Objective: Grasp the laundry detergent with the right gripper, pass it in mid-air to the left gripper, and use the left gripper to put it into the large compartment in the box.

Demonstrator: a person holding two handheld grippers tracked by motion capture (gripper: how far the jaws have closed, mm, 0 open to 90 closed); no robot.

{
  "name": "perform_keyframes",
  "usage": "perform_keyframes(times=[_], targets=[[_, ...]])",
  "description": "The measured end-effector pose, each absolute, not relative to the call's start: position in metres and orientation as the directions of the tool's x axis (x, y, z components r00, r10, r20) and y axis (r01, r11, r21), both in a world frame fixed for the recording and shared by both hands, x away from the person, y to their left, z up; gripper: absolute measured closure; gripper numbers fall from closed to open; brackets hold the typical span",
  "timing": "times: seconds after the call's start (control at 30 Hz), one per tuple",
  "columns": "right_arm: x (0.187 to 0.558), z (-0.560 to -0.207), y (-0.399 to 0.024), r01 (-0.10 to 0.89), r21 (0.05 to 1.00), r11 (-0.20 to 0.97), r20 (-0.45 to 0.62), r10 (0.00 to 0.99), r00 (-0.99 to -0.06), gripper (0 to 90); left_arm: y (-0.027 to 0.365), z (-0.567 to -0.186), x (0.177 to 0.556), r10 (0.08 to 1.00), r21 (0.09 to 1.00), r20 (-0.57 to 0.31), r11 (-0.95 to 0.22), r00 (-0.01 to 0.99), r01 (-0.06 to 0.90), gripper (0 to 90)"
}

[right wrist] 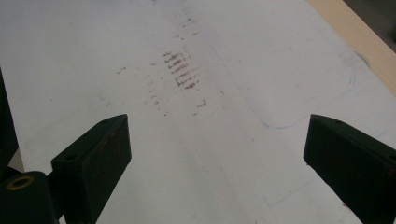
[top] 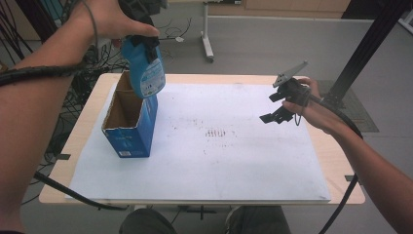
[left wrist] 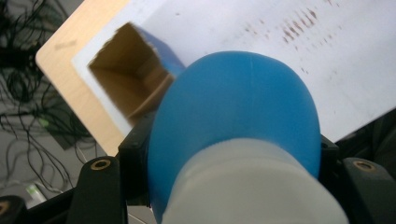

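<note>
Blue bottle (top: pixel 145 70) hangs above open cardboard box (top: pixel 127 127) at sheet's left, clamped in left gripper (top: pixel 146 41). Right gripper (top: pixel 282 105) well apart over white sheet (top: pixel 234 161), jaws spread wide, nothing between. Brown smudges (top: pixel 216 132) mid-sheet.

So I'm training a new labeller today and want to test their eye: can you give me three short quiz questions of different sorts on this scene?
1. True or false: the blue bottle lies flat on the white sheet.
2. Which gripper holds the bottle? A) left gripper B) right gripper
3. Fill in: the cardboard box stands with its top ____.

Key: 1 false, it hangs in the air over the box. 2 A; the right gripper's jaws stand open with nothing between them. 3 open.
</note>
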State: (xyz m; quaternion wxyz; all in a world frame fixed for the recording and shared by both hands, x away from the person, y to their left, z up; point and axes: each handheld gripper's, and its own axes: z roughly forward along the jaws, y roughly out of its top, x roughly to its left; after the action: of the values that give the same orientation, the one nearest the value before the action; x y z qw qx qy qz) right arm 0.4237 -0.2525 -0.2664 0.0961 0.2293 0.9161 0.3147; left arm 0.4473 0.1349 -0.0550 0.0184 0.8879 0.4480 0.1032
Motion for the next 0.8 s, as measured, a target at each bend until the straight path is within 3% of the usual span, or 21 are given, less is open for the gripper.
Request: perform_keyframes(times=[0.33, 0.8], targets=[[0.428, -0.258, -0.276, 0.385, 0.612, 0.691, -0.044, 0.516, -0.855, 7.7, 0.175, -0.038, 0.453, 0.924, 0.156, 0.143, -0.374, 0.354, 0.914, 37.4], [0.428, -0.254, -0.275, 0.353, 0.606, 0.713, -0.079, 0.495, -0.865, 8.1, 0.214, -0.039, 0.453, 0.988, 0.122, 0.111, -0.117, 0.103, 0.986, 37.3]])
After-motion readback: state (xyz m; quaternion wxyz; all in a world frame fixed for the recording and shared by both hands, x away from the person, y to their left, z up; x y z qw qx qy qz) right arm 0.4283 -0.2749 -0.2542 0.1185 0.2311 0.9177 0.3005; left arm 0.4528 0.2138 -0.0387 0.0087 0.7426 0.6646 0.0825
